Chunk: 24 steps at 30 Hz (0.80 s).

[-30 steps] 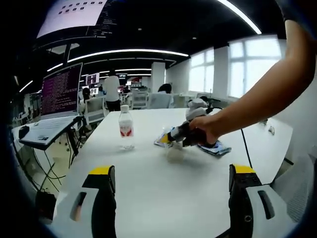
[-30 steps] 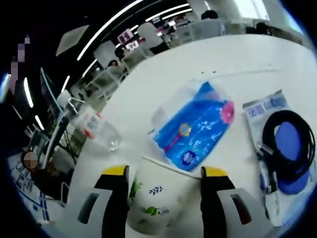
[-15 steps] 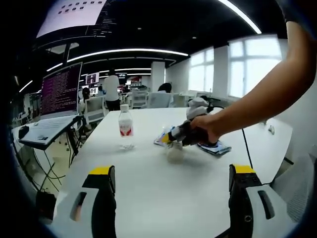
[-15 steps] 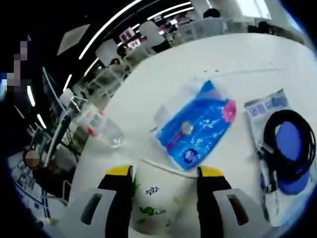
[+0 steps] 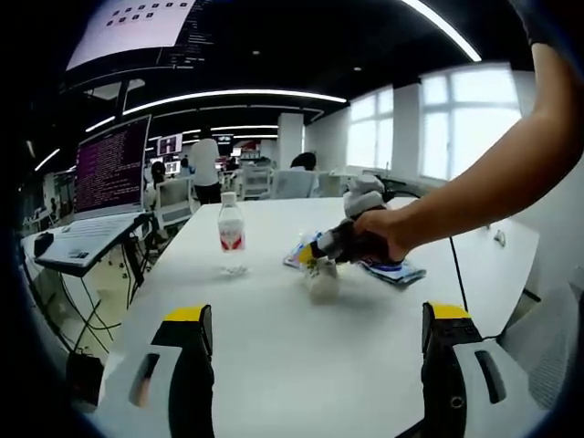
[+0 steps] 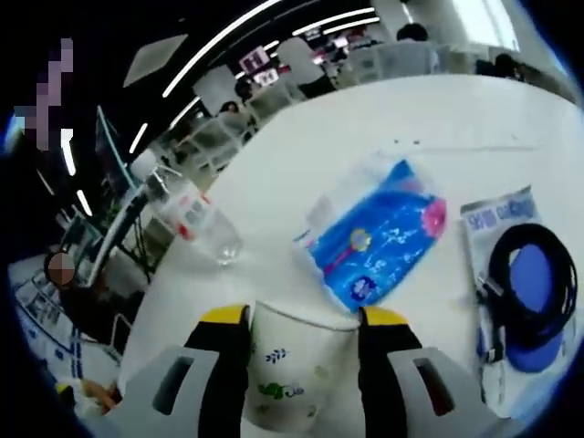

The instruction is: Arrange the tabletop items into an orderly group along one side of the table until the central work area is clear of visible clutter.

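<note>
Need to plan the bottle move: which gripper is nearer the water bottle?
Right. The right gripper, shut on the paper cup, sits just beside the water bottle; the left gripper hangs back near the table edge, open.

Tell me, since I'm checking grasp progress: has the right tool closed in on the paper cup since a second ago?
Yes. The right tool now pinches the paper cup, its rim bent, judged against the table.

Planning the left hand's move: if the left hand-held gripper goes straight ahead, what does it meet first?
Probably the paper cup held by the right hand-held gripper; bare table lies before it, though depth is unclear.
</note>
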### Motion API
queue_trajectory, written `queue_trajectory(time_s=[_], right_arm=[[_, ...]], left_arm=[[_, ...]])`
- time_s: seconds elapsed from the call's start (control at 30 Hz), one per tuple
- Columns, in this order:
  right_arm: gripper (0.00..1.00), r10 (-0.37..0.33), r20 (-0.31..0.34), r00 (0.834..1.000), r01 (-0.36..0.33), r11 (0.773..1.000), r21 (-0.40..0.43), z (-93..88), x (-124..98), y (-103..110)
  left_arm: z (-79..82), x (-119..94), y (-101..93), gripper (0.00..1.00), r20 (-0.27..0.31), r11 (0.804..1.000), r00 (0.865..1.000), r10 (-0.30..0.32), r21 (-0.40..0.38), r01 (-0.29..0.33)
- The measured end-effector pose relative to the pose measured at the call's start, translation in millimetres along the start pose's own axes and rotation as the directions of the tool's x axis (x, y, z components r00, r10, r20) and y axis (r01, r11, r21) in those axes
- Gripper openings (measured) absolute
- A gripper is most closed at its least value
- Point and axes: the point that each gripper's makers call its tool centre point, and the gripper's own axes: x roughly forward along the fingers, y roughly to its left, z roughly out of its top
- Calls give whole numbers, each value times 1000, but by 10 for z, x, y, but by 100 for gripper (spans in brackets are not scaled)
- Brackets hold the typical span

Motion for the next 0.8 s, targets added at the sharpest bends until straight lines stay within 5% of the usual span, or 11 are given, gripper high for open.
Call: queue_trajectory(time_s=[0.5,0.8], right_arm=[[43,28,70,997,-16,986,-166,155,-57,110],[43,74,131,989,-17,920,-392,200,-167,250]], left_arm=[[-8,1,4,96,-2,1000,1000,2,3,-2],[-9,3,-10,96,-6,1000,1000,0,7,0]])
